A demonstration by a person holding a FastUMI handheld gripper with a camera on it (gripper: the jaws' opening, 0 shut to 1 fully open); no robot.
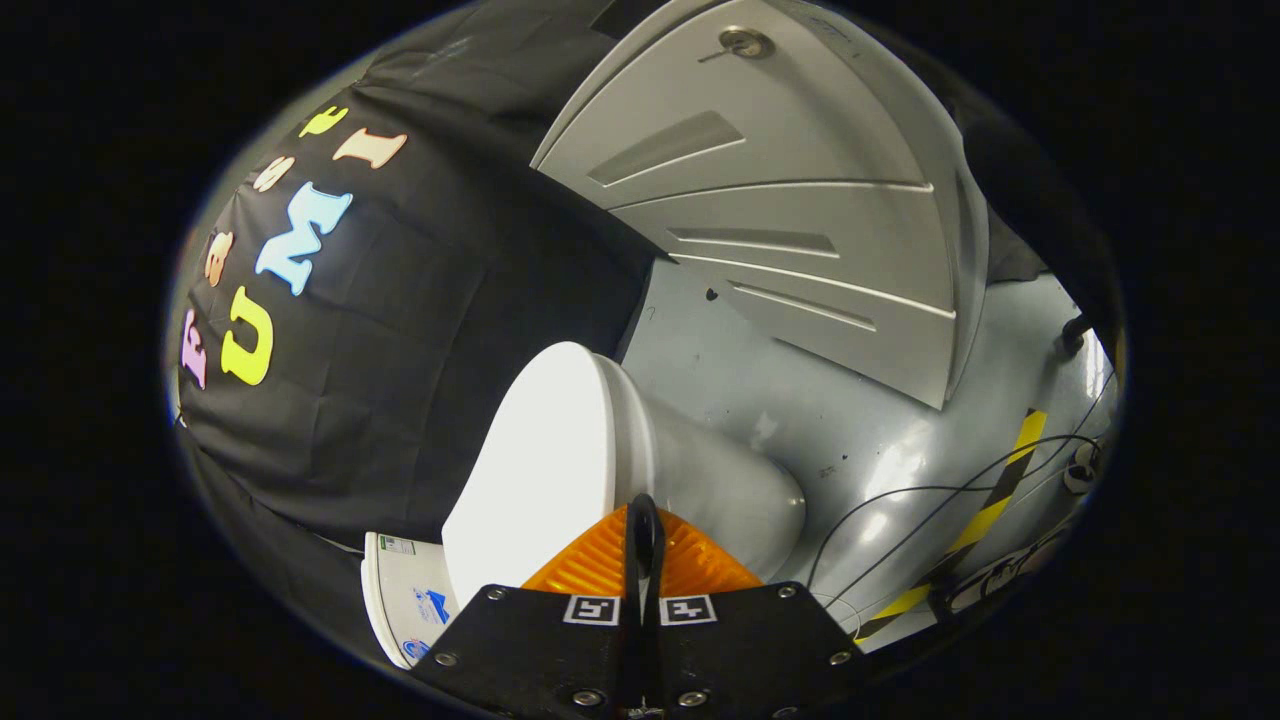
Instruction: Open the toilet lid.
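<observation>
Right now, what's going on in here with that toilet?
A person is holding a pair of tongs at a white toilet. The two fingers are closed together, with just a thin slit between them, right at the edge of the lid. Whether they pinch the lid can't be told. The bowl sits beside the lid on a grey floor, with a grey cabinet beyond.

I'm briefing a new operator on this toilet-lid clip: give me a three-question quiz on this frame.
1. True or false: the gripper has its fingers spread wide apart.
2. The toilet lid is: A) just ahead of the fingers B) far beyond them, by the grey panel C) gripped.
3. What striped thing lies on the floor near the cables?

Key: 1 false, fingers together. 2 A. 3 yellow-and-black tape.
</observation>
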